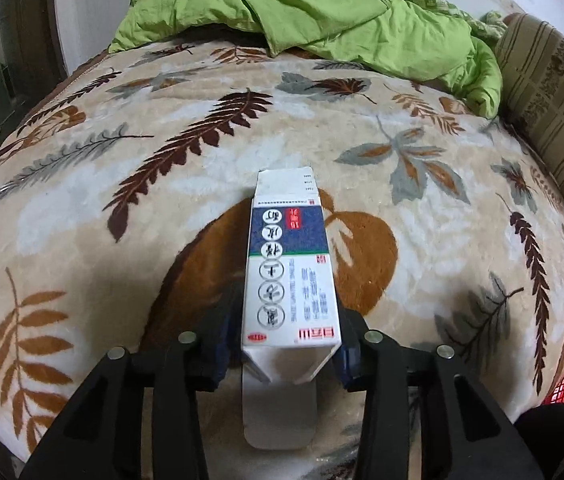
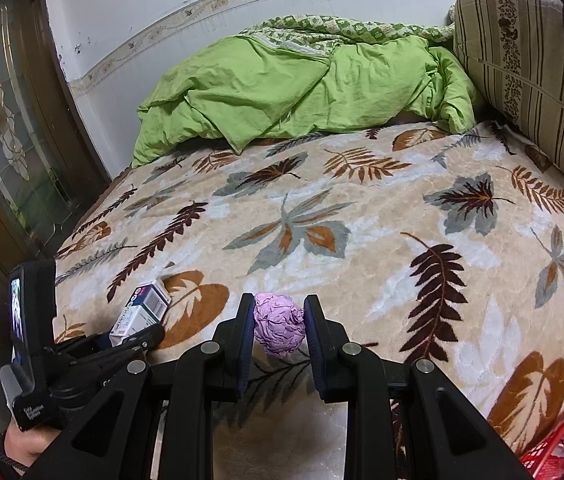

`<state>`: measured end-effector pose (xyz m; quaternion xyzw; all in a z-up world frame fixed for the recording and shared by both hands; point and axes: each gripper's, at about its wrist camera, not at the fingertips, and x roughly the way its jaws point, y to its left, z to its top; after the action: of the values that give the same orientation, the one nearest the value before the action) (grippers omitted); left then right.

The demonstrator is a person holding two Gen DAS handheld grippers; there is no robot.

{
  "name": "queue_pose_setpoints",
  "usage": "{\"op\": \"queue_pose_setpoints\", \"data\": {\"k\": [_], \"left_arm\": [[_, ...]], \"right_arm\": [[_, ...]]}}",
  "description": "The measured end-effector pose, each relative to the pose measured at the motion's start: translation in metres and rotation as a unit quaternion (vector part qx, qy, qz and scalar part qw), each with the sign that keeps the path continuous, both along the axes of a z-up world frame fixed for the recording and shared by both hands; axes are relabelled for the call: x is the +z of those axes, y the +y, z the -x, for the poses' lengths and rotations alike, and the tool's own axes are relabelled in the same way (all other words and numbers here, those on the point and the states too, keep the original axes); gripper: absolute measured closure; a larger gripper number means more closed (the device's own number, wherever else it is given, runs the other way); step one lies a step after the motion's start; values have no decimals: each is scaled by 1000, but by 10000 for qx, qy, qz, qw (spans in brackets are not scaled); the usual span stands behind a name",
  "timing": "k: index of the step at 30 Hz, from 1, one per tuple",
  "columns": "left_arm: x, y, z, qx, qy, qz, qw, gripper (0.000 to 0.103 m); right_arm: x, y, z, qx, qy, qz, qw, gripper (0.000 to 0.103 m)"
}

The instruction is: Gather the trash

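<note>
Left wrist view: the left tool [image 1: 287,354] clamps the near end of a medicine box [image 1: 287,264], apparently lifted for binning. Its long axis runs straight away, open flap nearest, above the bed [image 1: 82,208].

Right wrist view: the right tool [image 2: 279,330] pinches a crumpled purple paper ball [image 2: 279,330] above the bed, the red basket [image 2: 561,448] near right.

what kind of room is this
Most likely a bedroom in a home: a bed under a leaf-print blanket, a crumpled green quilt against the wall, and a striped cushion along one side.
</note>
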<state>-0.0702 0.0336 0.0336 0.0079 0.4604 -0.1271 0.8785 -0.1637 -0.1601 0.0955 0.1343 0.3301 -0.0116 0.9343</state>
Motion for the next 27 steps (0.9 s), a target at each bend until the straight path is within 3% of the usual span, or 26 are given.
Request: {"op": "queue_pose_setpoints", "data": {"k": [3, 4, 7, 11, 18, 27], "left_arm": [[0, 4, -6, 63, 42, 148, 9999, 64], [0, 5, -7, 102, 35, 183, 9998, 70], [1, 14, -8, 207, 51, 437, 9988, 70], [9, 15, -1, 241, -206, 442, 9985, 70], [30, -3, 21, 48, -1077, -46, 9942, 70], [31, -10, 26, -87, -1209, -253, 9923, 70]], "right_arm": [[0, 0, 0, 16, 8, 13, 10000, 77], [0, 0, 0, 19, 10, 19, 10000, 77], [0, 0, 0, 16, 10, 5, 10000, 77], [0, 0, 0, 25, 5, 15, 10000, 77], [0, 0, -1, 43, -6, 26, 10000, 77], [0, 0, -1, 53, -2, 33, 10000, 77]]}}
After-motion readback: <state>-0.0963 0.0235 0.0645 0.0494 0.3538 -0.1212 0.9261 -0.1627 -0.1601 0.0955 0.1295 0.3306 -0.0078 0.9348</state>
